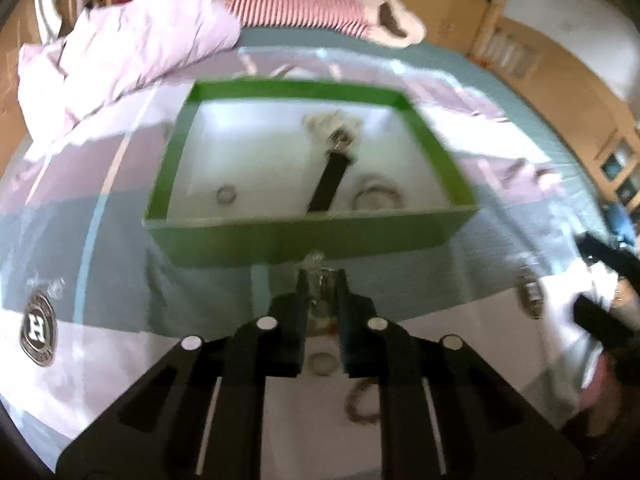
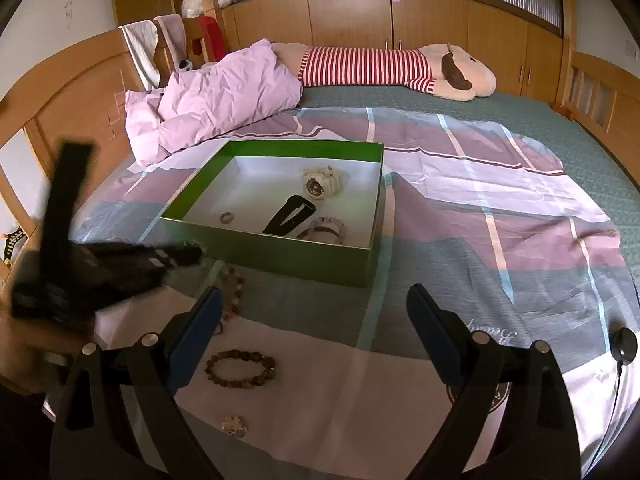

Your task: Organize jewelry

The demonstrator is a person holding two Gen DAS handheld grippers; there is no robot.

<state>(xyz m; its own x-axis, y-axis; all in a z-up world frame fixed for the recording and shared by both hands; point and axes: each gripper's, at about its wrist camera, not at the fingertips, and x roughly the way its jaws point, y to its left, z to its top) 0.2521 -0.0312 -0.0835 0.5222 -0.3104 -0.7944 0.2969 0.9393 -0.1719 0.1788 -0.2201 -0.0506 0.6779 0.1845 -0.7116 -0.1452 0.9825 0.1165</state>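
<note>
A green box (image 1: 312, 236) stands on the bed sheet just beyond my left gripper (image 1: 322, 280). In the blurred left wrist view its fingers stand close together with a small silvery piece of jewelry (image 1: 317, 266) pinched at their tips. The box (image 2: 280, 256) holds a white watch (image 2: 322, 182), a black hair clip (image 2: 290, 220), a ring (image 2: 226, 218) and a bracelet (image 2: 322, 230). My right gripper (image 2: 314, 320) is open and holds nothing. It hovers over the sheet near a brown bead bracelet (image 2: 240, 366). A second bead bracelet (image 2: 234, 288) and a small silvery piece (image 2: 234, 426) lie loose.
A crumpled pink quilt (image 2: 212, 108) and a long plush toy in a striped shirt (image 2: 368, 64) lie at the back of the bed. Wooden cabinets (image 2: 432, 24) line the far wall. The left gripper (image 2: 100, 268) shows blurred at the left of the right wrist view.
</note>
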